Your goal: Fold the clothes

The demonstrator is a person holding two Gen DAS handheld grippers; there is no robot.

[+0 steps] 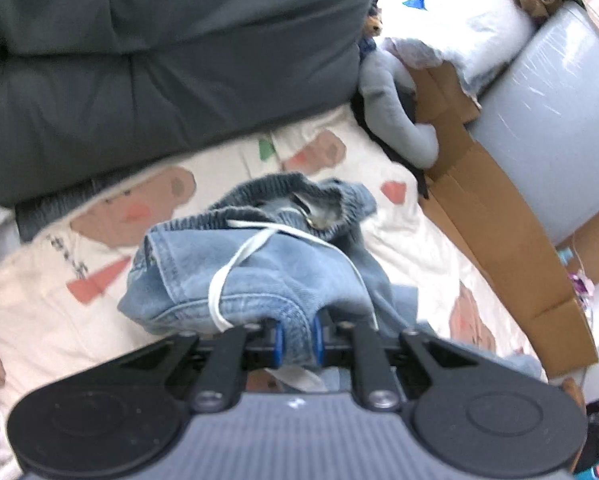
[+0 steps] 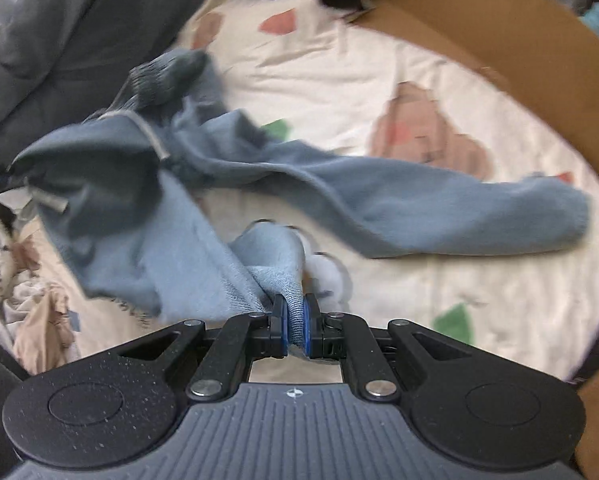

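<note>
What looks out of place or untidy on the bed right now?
The blue pants are bunched and twisted, not flat: both the left gripper and the right gripper pinch folds of them. The white drawstring trails loose across the denim, and one leg sprawls sideways over the blanket.

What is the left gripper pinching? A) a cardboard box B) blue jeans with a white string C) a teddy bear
B: the left gripper is shut on the blue jeans, whose white string lies across the denim.
</note>
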